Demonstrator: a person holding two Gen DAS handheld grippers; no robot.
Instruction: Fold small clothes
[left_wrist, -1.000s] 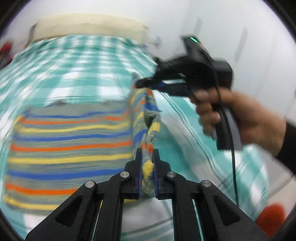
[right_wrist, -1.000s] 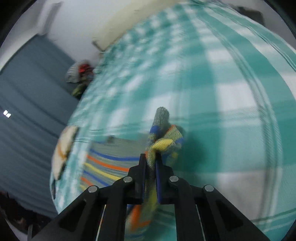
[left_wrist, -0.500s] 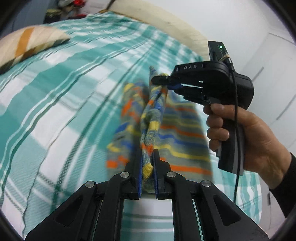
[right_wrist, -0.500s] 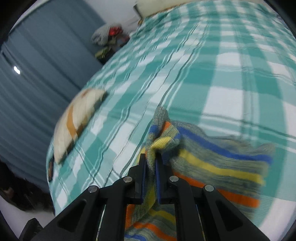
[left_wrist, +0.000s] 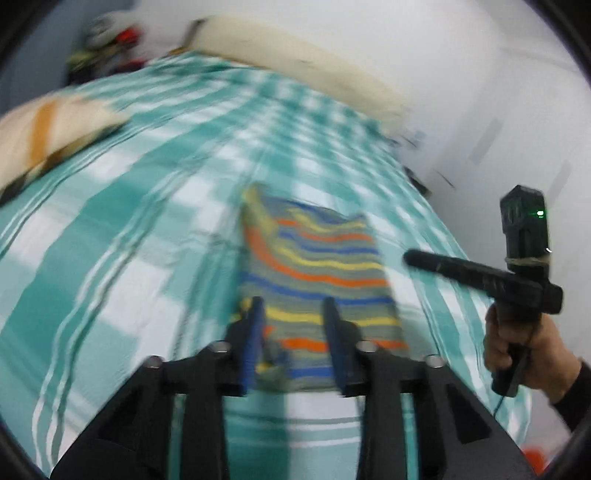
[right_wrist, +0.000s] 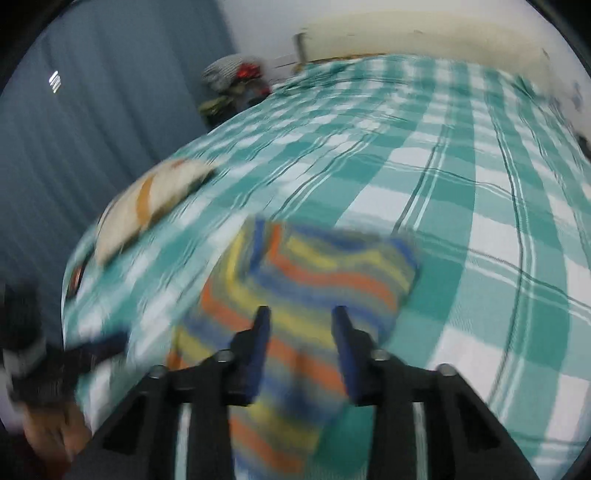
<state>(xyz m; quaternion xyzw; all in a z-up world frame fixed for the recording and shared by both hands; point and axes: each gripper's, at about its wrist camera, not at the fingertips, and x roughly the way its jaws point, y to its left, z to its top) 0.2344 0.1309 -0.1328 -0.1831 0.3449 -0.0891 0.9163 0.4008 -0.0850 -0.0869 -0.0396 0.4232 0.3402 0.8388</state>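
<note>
— Where is the garment right now?

— I see the striped knit (left_wrist: 317, 266) lying folded on the checked bedspread (left_wrist: 122, 236), a rough rectangle with orange, yellow, blue and grey bands. From my left camera it runs from the centre up toward 12 o'clock, its near edge between my fingertips. From my right camera the same knit (right_wrist: 310, 280) sits dead centre and spills down toward 6 o'clock, with a doubled layer on its upper part.

— And your claws?

— My left gripper (left_wrist: 293, 314) stands wide apart, both fingers spread with cloth showing in the gap and nothing pinched. My right gripper (right_wrist: 301, 317) is likewise spread, hovering over the stripes, gripping nothing. In the left view the right gripper appears at 3 o'clock, held in a hand (left_wrist: 532, 347), off the knit's right edge, apart from it.

— Anything else around?

— A cream pillow (right_wrist: 155, 206) with an orange stripe at 9 to 10 o'clock in the right view, well apart from the knit. A pile of clothes (right_wrist: 236, 85) at 11 o'clock beyond the bed, against a blue curtain (right_wrist: 74, 147). Both views are blurred.
</note>
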